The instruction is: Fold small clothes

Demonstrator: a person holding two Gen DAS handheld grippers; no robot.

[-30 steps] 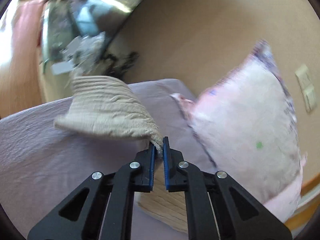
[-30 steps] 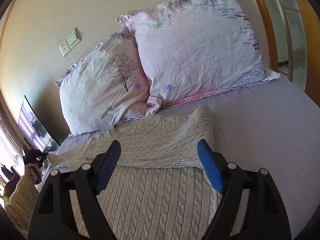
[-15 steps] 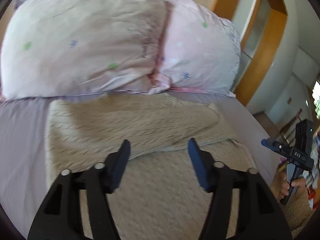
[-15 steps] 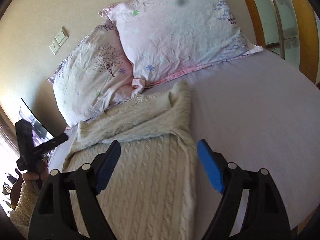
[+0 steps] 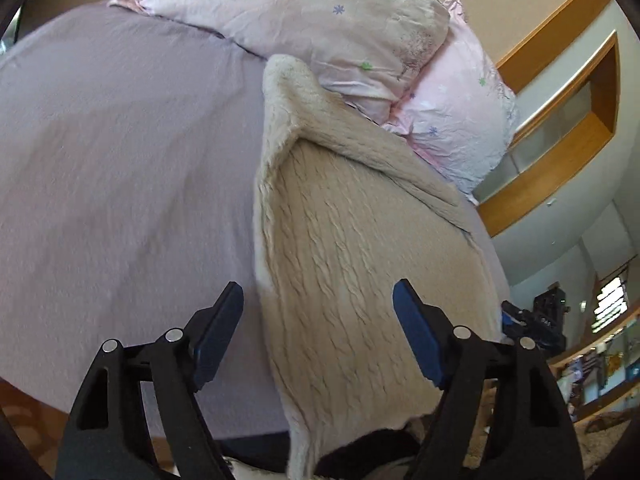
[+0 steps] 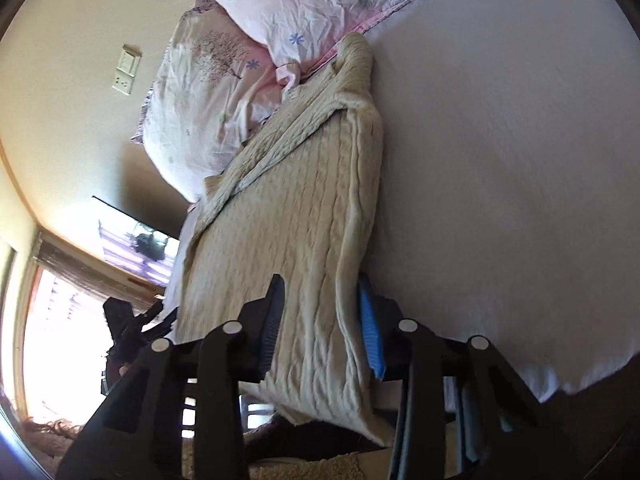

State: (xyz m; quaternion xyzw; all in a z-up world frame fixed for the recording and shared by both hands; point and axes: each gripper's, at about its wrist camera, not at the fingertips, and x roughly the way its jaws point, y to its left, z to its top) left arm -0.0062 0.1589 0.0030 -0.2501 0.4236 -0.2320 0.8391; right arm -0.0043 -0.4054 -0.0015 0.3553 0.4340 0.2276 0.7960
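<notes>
1. The cream sweater [image 5: 352, 264] lies on the bed [image 5: 120, 168], hanging over its near edge.
2. Two pillows [image 5: 320, 12] touch its far end.
3. The left hand-held gripper [image 5: 318, 316] is spread apart above it.
4. The right hand-held gripper [image 6: 322, 320] is apart around the sweater's edge.

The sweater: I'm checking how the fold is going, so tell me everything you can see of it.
The sweater is a cream cable-knit, thick and soft-looking. It lies lengthwise on the lilac bedsheet, its sleeves folded in across the body into a long narrow shape. Its far end touches the floral pillows; its near end hangs over the bed's edge. The right tongs straddle one long edge, open, not yet pinching. The left tongs are open over the opposite edge.
</notes>
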